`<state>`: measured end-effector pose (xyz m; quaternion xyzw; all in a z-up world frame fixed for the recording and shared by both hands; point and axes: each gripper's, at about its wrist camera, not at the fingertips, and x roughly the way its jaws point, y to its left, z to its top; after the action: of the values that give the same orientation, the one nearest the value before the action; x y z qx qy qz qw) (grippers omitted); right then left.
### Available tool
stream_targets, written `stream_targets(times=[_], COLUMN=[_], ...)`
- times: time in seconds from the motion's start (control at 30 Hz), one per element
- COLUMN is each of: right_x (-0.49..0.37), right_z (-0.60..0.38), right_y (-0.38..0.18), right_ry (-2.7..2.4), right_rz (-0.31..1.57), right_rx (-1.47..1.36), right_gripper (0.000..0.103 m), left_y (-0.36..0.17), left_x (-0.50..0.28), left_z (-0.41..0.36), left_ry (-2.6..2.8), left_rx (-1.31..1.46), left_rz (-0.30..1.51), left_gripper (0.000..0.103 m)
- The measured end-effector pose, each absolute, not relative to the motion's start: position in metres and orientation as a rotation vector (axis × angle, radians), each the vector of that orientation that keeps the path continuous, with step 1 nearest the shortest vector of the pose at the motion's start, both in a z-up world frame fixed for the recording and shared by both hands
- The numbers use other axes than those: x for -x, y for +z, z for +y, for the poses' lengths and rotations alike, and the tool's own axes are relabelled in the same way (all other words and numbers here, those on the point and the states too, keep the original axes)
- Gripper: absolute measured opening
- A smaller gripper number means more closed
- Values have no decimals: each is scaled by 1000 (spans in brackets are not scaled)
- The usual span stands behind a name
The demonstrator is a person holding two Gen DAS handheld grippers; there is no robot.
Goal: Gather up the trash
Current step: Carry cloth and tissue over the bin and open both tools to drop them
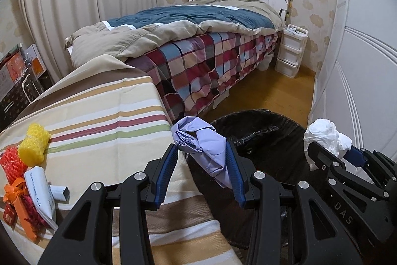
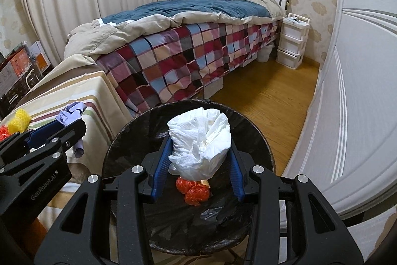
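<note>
Left wrist view: the left gripper (image 1: 202, 165) has its jaws clamped on a crumpled lilac paper (image 1: 201, 145), held at centre frame right over the seam where the striped table (image 1: 104, 116) ends and the black-lined trash bin (image 1: 258, 126) begins. The bin lies just right of the jaws, so the drop turns on a short shift that way. Lower left on the table, more litter waits — yellow foam netting (image 1: 34, 143), orange netting (image 1: 11, 165), a white tube (image 1: 39, 193).

Right wrist view: the right gripper (image 2: 198, 155) grasps a bunched white plastic bag (image 2: 201, 140) directly above the bin's (image 2: 260, 140) mouth, an orange scrap (image 2: 196, 193) already lying inside below it. This hand is the nearer one — nothing stands between bag and liner. The left gripper (image 2: 62, 128) and its lilac paper (image 2: 72, 113) show at left, beside the rim.
</note>
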<state>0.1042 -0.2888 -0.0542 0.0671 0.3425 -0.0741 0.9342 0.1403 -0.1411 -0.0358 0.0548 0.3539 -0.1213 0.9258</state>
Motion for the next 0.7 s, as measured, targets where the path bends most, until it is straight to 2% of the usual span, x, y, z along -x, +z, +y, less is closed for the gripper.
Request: stream_targets(times=[0.3,0.37,0.43,0.47,0.53,0.7], right_x=[-110,-111,-111,-110,-109,-104], right_z=[-293,-293,-293,-293,-294,-296], right_y=[-60,-60,-60,-59,-60,-58], right_ry=[-167,-168,-172,-175,-181,-195], right_rz=[714,715,709,704,700,692], right_rx=[-147,-148,-150,-151,-148,-152], right_gripper=[43,46,59,59,61,65], left_y=[-41,-41,-39,-38,-37,-35], left_x=[-146,-146,-146,-145,-143,-139], left_z=[-145,-145,-144,-144,-144,-140], left_ry=[-242,-241,-238,-237,-226,-209], left_rx=[-116,-117,-116,-117,-123,-122], left_rz=[748,747,735,729,714,702], left_gripper=[45,59,66,71,76,80])
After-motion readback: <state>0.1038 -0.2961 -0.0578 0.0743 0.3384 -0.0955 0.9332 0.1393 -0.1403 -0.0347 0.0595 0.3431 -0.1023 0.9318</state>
